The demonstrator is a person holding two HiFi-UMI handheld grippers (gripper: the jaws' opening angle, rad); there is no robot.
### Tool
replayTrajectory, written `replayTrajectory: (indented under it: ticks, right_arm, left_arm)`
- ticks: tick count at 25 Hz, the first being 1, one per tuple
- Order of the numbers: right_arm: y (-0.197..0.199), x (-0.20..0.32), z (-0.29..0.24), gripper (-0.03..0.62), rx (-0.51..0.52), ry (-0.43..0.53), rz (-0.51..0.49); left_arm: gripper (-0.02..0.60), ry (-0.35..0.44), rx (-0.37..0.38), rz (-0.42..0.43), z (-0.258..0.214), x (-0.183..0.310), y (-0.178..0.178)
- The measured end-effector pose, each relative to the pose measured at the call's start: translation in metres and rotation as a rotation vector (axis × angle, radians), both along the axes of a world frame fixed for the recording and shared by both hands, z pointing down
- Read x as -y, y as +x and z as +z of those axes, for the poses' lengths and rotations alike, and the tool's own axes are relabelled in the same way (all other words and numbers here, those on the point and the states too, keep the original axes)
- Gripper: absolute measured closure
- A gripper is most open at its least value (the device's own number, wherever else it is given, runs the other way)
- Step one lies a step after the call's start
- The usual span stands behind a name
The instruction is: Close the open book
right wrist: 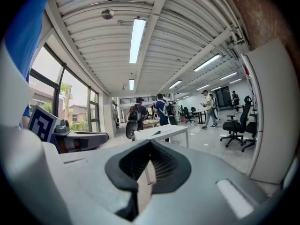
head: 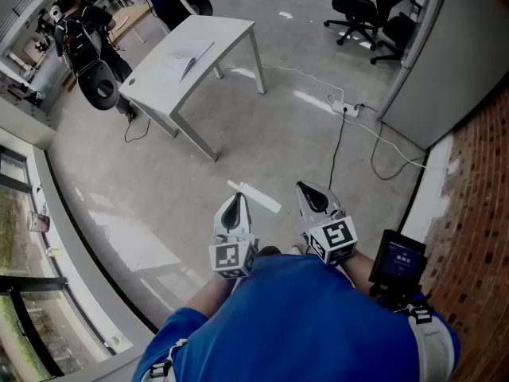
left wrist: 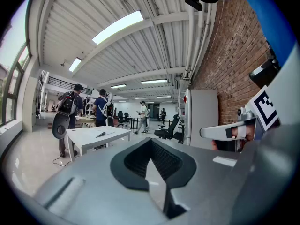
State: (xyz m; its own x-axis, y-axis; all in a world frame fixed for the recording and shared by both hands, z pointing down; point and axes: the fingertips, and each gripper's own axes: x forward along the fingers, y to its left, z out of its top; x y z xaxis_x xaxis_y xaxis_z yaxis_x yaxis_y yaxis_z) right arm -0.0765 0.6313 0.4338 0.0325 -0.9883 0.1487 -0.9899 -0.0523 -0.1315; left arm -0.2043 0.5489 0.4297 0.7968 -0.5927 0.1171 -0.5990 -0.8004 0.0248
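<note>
Polished concrete floor spreads through a big open workroom, with a brick wall (head: 477, 189) on the person's right and windows on the left; low in the head view, close against the blue shirt, sit the two hand-held grippers. Left gripper (head: 235, 200) has its jaws brought together with nothing between them, as its own view shows the dark pads meeting on bare air; right gripper (head: 308, 189) is likewise closed and empty; both point roughly level, out across the room, and neither touches anything. Just ahead of them a pale strip (head: 256, 196) lies on the floor; farther out a power strip (head: 347, 109) trails cables over the concrete; beyond that stands a white table (head: 227, 34), well apart from the person. On it lies the open book (head: 184, 55), pages spread, near the middle of the top; both gripper views show it as a small shape on the distant tabletop. Office chairs (head: 362, 10) cluster at the far right, and people with backpacks (head: 83, 42) stand by the table's far end.

By my reading, none of the task is done: the book lies open and nothing is near it. What is left is nearly all of it; walking up to the table, bringing a gripper to one cover, and folding it over onto the other side.
</note>
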Motion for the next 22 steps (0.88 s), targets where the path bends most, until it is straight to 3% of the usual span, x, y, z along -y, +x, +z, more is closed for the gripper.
replayTrajectory:
  ticks: [13,18,22]
  right_arm:
    - [0.046,0.003,0.012,0.594,0.009,-0.024,0.093]
    - [0.106,0.054,0.023,0.594,0.010,-0.032,0.103]
    - [0.132,0.101,0.012,0.594,-0.008,-0.027,0.092]
  left_arm:
    - [0.575,-0.007,-0.005,0.093,0.005,0.018,0.058]
    - [0.575,-0.020,-0.014,0.095,0.016,0.070,0.118]
    - [0.575,-0.021,-0.029,0.080,0.009,0.116,0.139]
